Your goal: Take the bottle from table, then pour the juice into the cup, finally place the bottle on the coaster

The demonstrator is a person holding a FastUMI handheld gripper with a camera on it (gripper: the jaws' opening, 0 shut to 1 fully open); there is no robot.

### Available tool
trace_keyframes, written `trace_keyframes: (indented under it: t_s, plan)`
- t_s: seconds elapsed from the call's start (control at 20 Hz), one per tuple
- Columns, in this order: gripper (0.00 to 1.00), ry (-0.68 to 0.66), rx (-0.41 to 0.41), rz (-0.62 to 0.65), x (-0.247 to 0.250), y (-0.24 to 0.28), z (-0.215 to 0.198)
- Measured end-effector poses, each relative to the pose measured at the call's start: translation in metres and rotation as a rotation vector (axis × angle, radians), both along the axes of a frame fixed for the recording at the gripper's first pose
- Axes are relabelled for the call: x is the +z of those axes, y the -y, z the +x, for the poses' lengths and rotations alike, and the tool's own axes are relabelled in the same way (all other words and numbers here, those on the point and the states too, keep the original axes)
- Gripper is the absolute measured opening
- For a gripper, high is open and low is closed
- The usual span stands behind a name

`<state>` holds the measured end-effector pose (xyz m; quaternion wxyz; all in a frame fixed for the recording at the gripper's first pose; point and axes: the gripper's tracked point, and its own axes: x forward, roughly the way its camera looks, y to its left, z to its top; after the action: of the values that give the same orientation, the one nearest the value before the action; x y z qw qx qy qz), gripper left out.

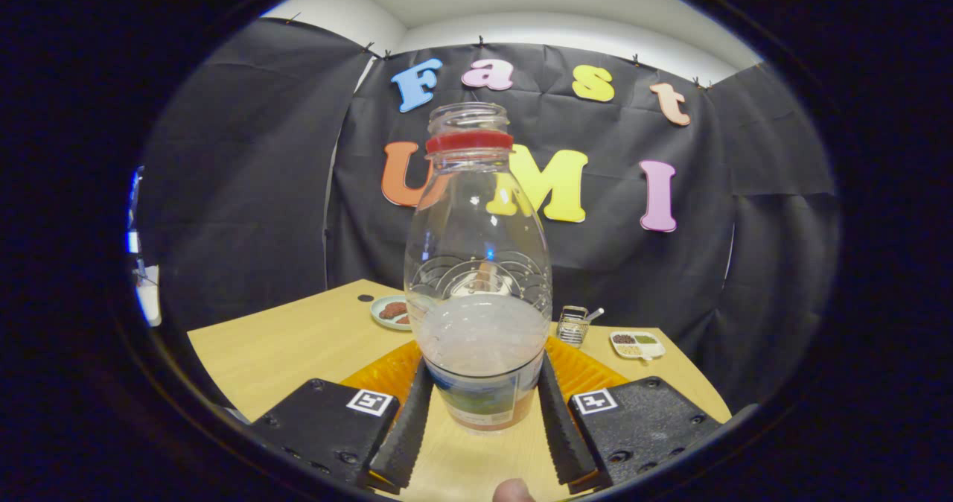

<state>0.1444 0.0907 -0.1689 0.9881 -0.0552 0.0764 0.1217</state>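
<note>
Your gripper (482, 405) has both fingers pressed against the lower sides of the bottle (478, 278), which stands upright between them, open neck up (cap off, red ring remaining). The orange coaster (588, 372) lies directly behind its base, touching or nearly so, on the table (298, 345).

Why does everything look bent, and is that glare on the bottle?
Gripper view: a fisheye lens bows the table edges and the cloth wall; the bottle, clamped upright between the hand-held gripper fingers, is sharp, with small bright reflections on its clear plastic; the far dishes look small but fairly clear.
</note>
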Motion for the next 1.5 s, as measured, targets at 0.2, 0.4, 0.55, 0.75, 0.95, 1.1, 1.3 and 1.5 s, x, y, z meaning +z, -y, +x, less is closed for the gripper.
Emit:
trace_keyframes:
  t_s: [0.2, 0.4, 0.55, 0.75, 0.95, 1.1, 1.3, 1.5]
  plan:
    - [0.73, 0.011, 0.014, 0.019, -0.009, -0.011, 0.032]
    - [0.74, -0.016, 0.03, 0.033, -0.036, -0.018, 0.062]
    - [0.75, -0.04, 0.035, 0.047, -0.059, -0.019, 0.082]
    - [0.76, -0.091, 0.027, 0.06, -0.094, -0.017, 0.105]
    - [0.76, -0.113, 0.017, 0.051, -0.115, -0.02, 0.119]
    - [0.77, -0.139, 0.017, 0.042, -0.136, -0.021, 0.128]
    - [0.78, -0.164, 0.024, 0.03, -0.158, -0.024, 0.133]
    - [0.79, -0.18, 0.032, 0.039, -0.174, -0.026, 0.137]
